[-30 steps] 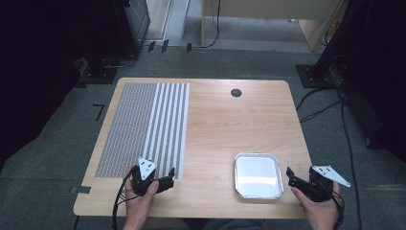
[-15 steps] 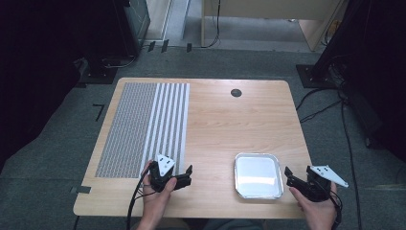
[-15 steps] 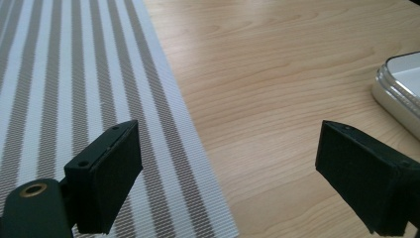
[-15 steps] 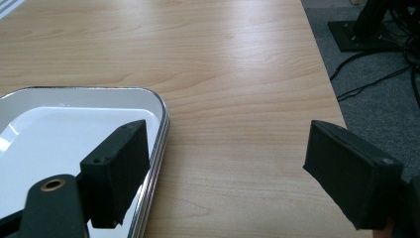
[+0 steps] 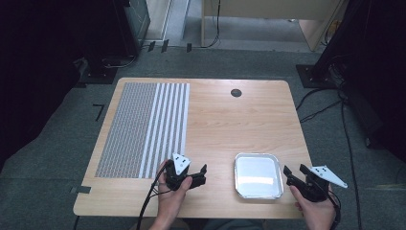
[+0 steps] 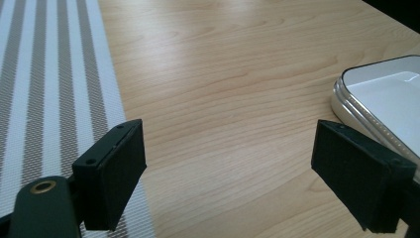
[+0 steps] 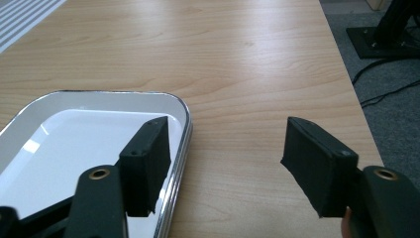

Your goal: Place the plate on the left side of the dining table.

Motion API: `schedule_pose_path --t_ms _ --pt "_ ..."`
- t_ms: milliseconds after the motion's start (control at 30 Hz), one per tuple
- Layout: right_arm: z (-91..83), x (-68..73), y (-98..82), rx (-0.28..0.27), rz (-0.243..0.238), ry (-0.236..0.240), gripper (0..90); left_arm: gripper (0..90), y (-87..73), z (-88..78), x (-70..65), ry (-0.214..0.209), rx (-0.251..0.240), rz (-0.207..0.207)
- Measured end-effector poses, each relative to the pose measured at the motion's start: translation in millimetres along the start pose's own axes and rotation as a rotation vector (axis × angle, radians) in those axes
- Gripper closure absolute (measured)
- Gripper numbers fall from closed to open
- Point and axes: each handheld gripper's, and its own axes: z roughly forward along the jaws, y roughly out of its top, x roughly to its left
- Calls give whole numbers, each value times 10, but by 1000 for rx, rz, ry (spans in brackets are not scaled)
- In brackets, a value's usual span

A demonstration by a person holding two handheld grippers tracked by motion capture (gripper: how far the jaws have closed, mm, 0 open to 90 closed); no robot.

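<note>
A shallow silver tray [image 5: 256,155] lies at the table's near right, with nothing in it. My right gripper [image 5: 294,170] is at its right edge, and its jaws have just been closing. In the right gripper view the right gripper [image 7: 228,134] straddles the tray's rim [image 7: 184,124]: one jaw is over the white inside, the other over bare wood, and neither pad touches it. My left gripper [image 5: 203,175] hovers near the front edge, left of the tray, and points toward it. Seen in the left gripper view, the left gripper [image 6: 230,144] is wide open with only wood between its jaws.
A grey and white striped mat [image 5: 143,129] covers the table's left part; its edge [image 6: 44,89] runs past my left jaw. A small black round hole [image 5: 235,92] sits near the far edge. Cables and dark stands [image 5: 335,72] crowd the floor at right.
My left hand has slid right along the front edge, off the mat's corner and toward the tray. The right gripper's jaws have narrowed while that hand stayed put.
</note>
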Motion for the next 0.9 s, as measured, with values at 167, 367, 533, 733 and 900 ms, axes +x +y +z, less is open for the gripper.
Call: schedule_pose_path --t_ms 167,367,533,733,900 --pt "-2 9 -1 -10 7 21 443 137 12 59 -86 -26 1 -22" --pt "-4 40 -19 -30 9 35 510 141 18 141 -235 -47 4 -28" --pt "9 61 -32 -43 7 57 532 148 9 211 -372 -69 26 -8" --pt "49 113 -54 -11 13 87 564 214 15 310 -612 -71 51 7" --pt "60 124 -40 -18 51 96 598 297 43 364 -709 -64 58 -3"
